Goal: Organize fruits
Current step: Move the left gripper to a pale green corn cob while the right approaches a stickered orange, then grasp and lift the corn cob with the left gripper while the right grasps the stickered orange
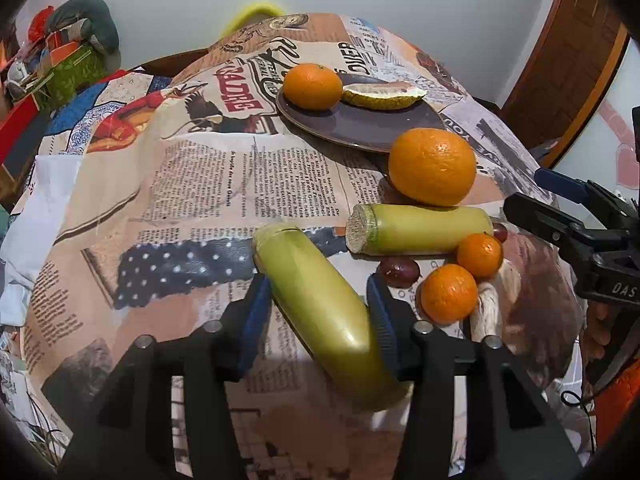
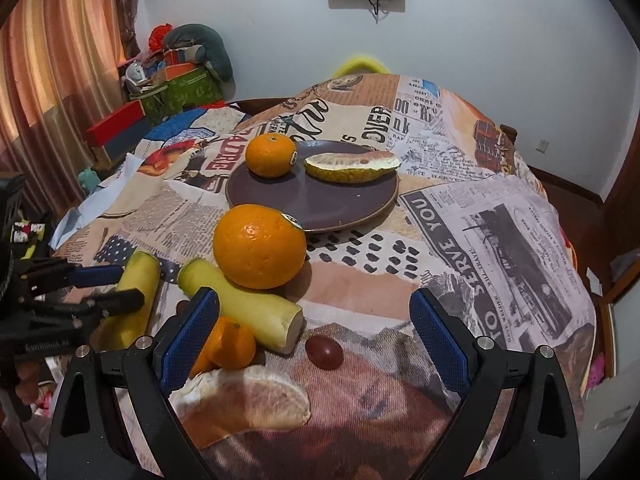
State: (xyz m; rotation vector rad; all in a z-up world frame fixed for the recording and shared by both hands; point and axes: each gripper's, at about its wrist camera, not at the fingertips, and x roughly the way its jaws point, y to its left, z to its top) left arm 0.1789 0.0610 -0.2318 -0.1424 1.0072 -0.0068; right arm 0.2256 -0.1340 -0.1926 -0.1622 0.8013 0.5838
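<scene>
- Fruits lie on a table w/ a newspaper-print cloth [image 2: 500,216].
- A dark plate [image 2: 320,204] sits toward the far side. On it: a small orange [image 2: 270,155] on the left & a yellow melon slice [image 2: 352,167] on the right, just beside each other.
- A big orange [image 2: 259,246] sits on the cloth just in front of the plate, close to its rim.
- Two pale yellow-green cane pieces lie near it. One cane piece [image 1: 416,230] lies flat, touching the big orange.
- The other cane piece [image 1: 324,312] is tilted — it sits btwn the blue pads of the left claw [image 1: 320,316].
- Left claw: partly closed, right pad pressing the cane, left pad at its other side; it looks like it has hold of it.
- Two little tangerines [image 1: 450,292] sit side by side next to the flat cane piece.
- A dark red grape [image 2: 324,353] lies on the cloth near the cut end of the flat cane piece.
- A peeled pomelo wedge [image 2: 248,404] lies close to the camera, in front of the tangerines.
- Right claw [image 2: 316,344]: wide open, nothing in it — the grape & part of the wedge lie under the gap, pads not touching them.
</scene>
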